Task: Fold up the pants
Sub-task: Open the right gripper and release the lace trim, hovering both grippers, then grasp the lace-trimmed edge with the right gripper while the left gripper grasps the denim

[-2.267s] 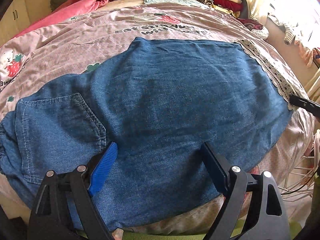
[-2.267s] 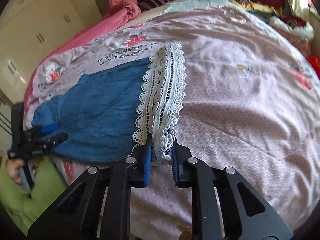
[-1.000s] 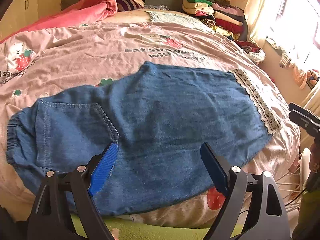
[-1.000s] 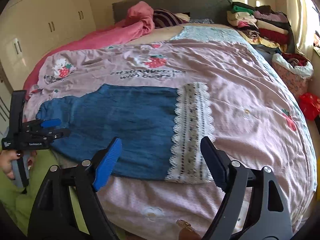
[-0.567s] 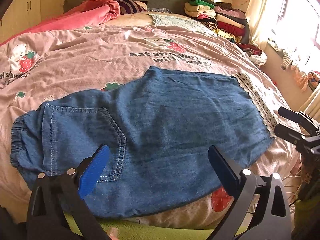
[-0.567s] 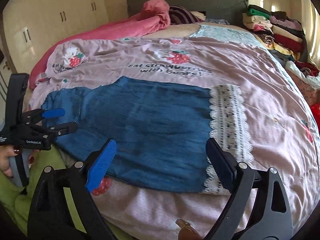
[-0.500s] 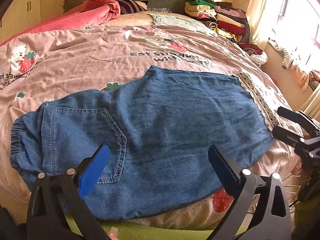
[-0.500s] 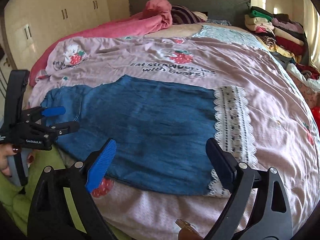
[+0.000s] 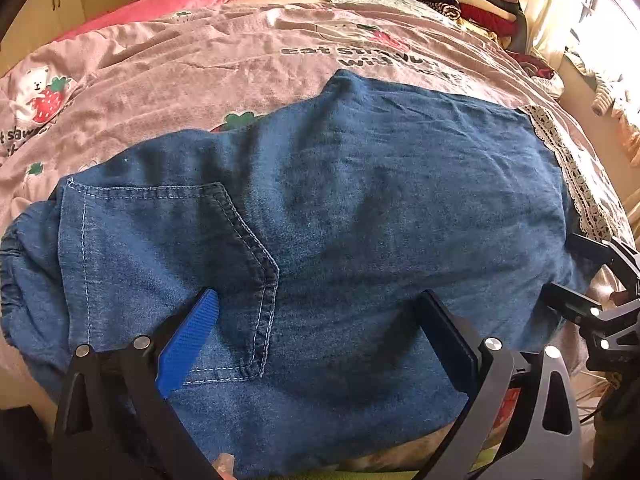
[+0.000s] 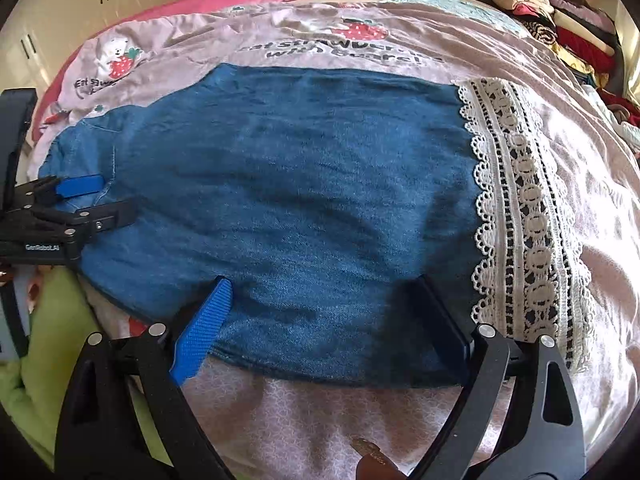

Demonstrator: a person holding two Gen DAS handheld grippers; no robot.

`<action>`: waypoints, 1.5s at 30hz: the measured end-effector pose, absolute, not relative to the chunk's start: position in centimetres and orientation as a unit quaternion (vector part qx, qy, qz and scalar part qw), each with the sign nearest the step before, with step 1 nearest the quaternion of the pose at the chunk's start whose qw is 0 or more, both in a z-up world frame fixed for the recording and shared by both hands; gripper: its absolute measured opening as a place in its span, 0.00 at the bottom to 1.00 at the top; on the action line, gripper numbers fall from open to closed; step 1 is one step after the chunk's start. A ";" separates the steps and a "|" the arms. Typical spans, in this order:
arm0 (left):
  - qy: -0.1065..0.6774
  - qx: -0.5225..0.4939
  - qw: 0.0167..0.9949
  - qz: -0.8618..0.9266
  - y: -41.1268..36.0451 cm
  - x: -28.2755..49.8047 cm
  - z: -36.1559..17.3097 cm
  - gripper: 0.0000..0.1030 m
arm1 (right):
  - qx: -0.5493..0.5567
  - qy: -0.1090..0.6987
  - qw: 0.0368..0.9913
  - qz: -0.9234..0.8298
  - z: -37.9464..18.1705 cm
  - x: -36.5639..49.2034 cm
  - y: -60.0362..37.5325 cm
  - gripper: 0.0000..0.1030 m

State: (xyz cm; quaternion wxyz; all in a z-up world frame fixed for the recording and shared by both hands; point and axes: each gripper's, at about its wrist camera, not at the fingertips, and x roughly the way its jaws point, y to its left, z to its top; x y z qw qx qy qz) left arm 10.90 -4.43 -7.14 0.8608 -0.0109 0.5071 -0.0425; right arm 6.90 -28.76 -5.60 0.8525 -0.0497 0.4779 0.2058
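Both claws lower over the denim pants (image 9: 360, 220) than half a second ago; the cloth now fills each wrist view. My left gripper (image 9: 316, 332) is spread wide, holding nothing: its blue pad sits over the lower edge of the back pocket (image 9: 168, 256), its dark pad over plain denim to the right of it. My right gripper (image 10: 324, 320) is likewise wide open and empty, both pads over the near hem of the leg, with the white lace cuff (image 10: 524, 216) just to its right. About two seconds ago that right claw was pinched on the lace; it has since let go, and the cuff lies flat on the pink strawberry-print quilt (image 10: 580, 152). Pants now lie flat, already doubled leg on leg by my reading, with the elastic waistband (image 9: 12, 264) to the left of my left claw and the cuff out past my right. Judgement: smoothing step done; the descent suggests a fresh pinch at the near edge, probably for the cuff-to-waist fold. Neither claw has closed yet. Risk: catching only the top layer.
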 end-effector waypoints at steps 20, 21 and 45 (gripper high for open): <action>0.425 0.032 0.902 -0.072 -8.1 10.3 0.0 0.96 | 0.046 0.412 0.899 0.141 -0.3 5.9 -38.6 0.86; 0.424 0.036 0.902 -0.072 -8.3 10.5 0.1 0.96 | 0.048 0.411 0.900 0.138 -0.3 5.8 -38.9 0.86; 0.420 0.059 0.883 -0.202 -17.0 20.3 -0.3 0.96 | 0.073 0.419 0.897 0.125 -1.9 6.5 -41.8 0.87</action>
